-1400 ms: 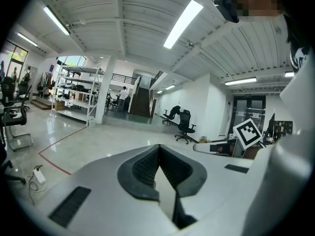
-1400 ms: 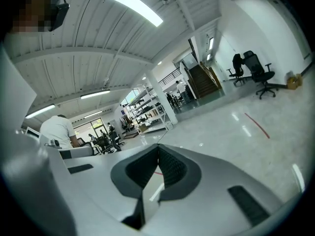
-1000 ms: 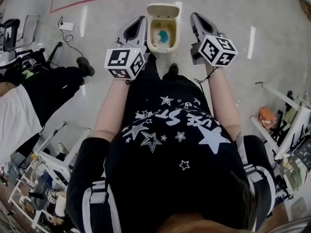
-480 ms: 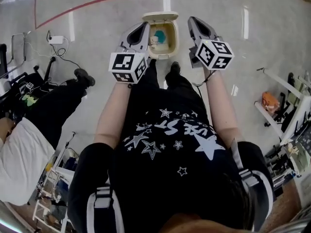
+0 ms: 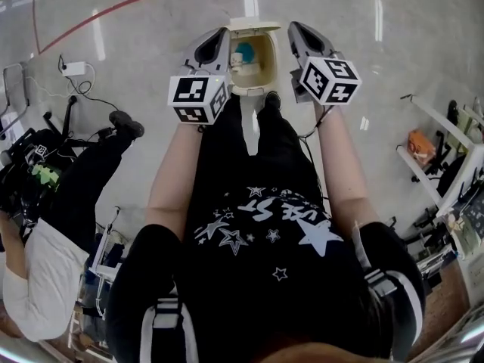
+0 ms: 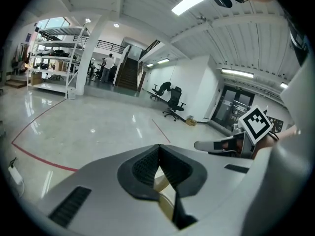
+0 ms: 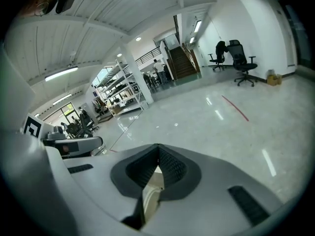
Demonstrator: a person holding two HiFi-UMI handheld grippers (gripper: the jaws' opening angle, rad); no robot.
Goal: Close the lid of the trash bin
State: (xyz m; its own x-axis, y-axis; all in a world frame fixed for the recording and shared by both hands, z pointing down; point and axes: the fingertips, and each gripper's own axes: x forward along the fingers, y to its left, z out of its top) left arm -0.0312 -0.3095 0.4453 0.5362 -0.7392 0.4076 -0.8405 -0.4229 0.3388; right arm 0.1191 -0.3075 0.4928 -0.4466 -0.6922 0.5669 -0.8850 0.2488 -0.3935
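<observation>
A small beige trash bin stands on the floor just beyond my feet, with its lid swung up at the far side. Teal and white rubbish lies inside. My left gripper hovers at the bin's left edge and my right gripper at its right edge; neither touches the lid. Both have their jaws together with nothing held. In the left gripper view a strip of the bin shows below the closed tips. The right gripper view likewise shows the bin under its tips.
A person in black trousers sits on the floor at the left, beside a power strip with cables. A red line crosses the glossy floor at the far left. Racks and an orange object stand at the right.
Both grippers and the view have moved forward toward the bin, so the grippers now flank its opening. The lid has stayed up and the jaws have stayed together.
</observation>
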